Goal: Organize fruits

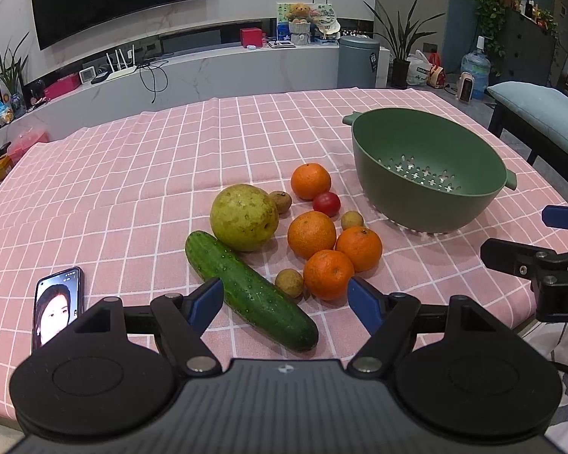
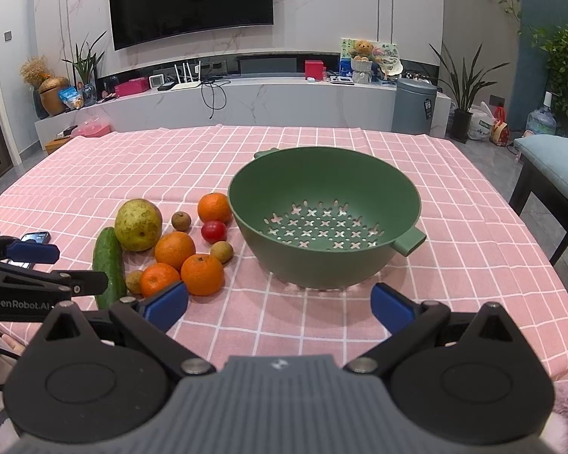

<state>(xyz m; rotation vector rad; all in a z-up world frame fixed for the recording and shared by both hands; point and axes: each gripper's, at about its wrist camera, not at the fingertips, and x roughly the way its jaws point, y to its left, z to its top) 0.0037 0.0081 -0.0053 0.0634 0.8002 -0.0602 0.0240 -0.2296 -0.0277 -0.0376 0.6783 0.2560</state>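
A pile of produce lies on the pink checked tablecloth: a cucumber, a large green pear, several oranges, a small red tomato and small brown longans. The pile also shows in the right wrist view. An empty green colander stands to the right of the pile. My left gripper is open, just short of the cucumber and the nearest orange. My right gripper is open and empty, in front of the colander.
A phone with its screen lit lies on the cloth at the left, near the table's front edge. A cushioned bench stands off the table's right side. A TV wall and a low marble shelf are behind the table.
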